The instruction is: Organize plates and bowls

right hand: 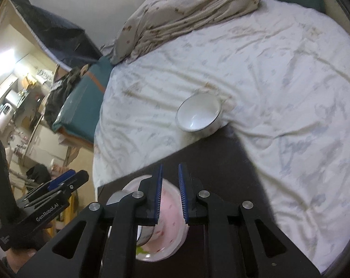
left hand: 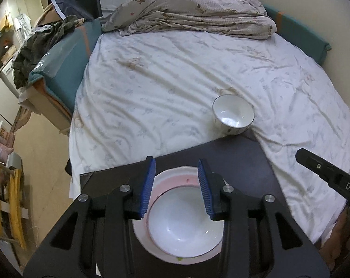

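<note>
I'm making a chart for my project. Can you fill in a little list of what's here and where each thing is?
surface: dark board lying on a bed
plate: pink plate on the board
big bowl: white bowl sitting in the plate
small bowl: second bowl at the board's far edge, tilted
left tool: open, above the big bowl
right tool: open, holding nothing

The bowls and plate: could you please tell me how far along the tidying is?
Done: one bowl already sits on the pink plate on the dark board. In hand: nothing; the left gripper and right gripper are open above the plate. Left: the second bowl remains at the board's far edge, against the sheet.
</note>
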`<state>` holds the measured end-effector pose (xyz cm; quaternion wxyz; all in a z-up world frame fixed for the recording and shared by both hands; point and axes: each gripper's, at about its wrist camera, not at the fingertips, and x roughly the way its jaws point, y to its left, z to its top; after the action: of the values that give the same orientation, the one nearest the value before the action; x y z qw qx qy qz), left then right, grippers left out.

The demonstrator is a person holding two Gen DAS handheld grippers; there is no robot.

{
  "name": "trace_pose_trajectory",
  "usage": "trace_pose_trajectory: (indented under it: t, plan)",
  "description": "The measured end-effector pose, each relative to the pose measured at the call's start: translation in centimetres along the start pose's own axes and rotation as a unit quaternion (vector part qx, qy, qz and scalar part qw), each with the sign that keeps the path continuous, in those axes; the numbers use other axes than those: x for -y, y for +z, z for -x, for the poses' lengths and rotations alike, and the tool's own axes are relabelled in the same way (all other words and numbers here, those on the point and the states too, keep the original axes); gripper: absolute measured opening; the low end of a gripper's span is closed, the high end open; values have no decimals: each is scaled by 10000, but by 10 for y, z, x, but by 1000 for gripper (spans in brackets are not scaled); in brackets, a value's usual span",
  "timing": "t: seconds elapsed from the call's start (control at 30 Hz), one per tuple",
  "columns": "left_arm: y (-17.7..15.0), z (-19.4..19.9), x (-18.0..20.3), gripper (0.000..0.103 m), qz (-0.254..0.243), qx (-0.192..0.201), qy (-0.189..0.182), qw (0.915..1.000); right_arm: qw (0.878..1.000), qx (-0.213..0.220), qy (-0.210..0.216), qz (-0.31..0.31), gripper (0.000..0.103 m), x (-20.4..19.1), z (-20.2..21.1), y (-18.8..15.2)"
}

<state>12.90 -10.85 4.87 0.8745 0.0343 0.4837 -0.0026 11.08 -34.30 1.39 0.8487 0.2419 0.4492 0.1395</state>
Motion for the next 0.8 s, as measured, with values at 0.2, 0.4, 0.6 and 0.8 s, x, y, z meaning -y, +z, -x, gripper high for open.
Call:
trace_pose_trajectory:
  t: [0.2,0.4,0.6,0.8]
  plan:
    - [18,-8,16,66,-79,-6,99,9999,9991,219,25,-350,66,23,8,22]
    - [36,-26,20,100,189,-155,-74,9997,9979,434,-225,-415,83,36,6,42]
    - [53,-54,30,100,276,-566,-253,9977,9965,229,-671,-436,84,64,-26,69]
    - [70,-87,37,100,385,-851,-289,9952,9940,-147,-938,-537,83,85,-68,77]
